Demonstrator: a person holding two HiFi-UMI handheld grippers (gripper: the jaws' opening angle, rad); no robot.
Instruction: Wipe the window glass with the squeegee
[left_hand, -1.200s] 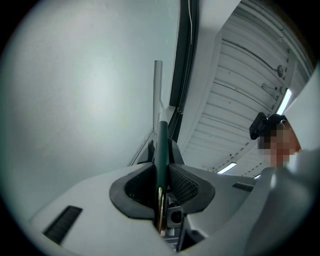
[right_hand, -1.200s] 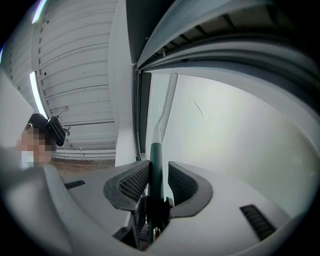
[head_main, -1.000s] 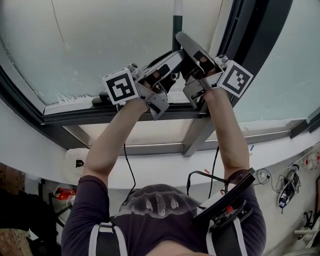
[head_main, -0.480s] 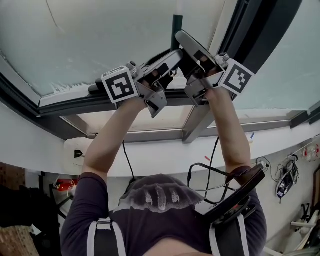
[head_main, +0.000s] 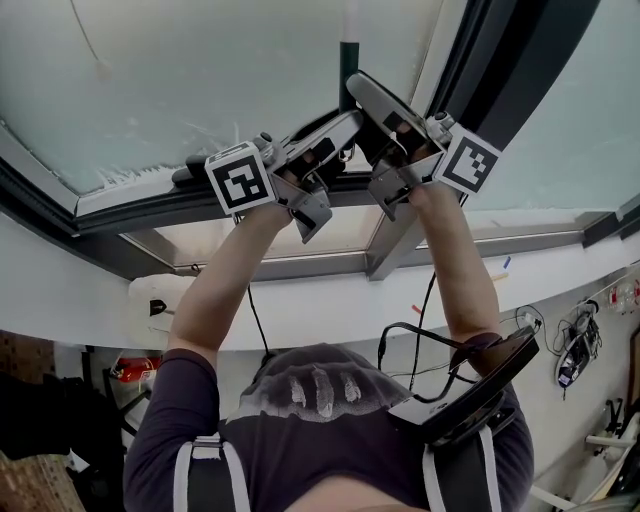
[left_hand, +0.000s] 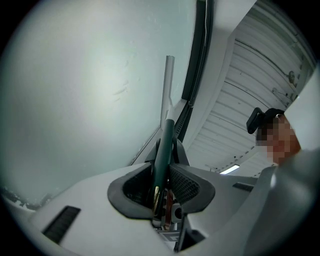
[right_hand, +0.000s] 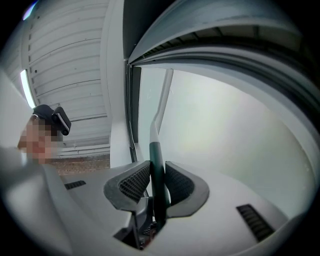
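Both forearms (head_main: 215, 300) raised overhead. Left gripper (left_hand: 169, 162): fingers clenched on the squeegee handle (left_hand: 163, 145), its dark green grip pinched between the ribbed pads (left_hand: 187, 182). Right gripper (right_hand: 156, 175): clamped the same way on the same green grip, close beside the left. Past both sets of fingertips the handle becomes a pale grey pole (right_hand: 161, 107), running up close along the window glass (left_hand: 85, 90). Dark window frame (head_main: 505, 60) stands right of the right gripper's fingers. Squeegee head out of view.
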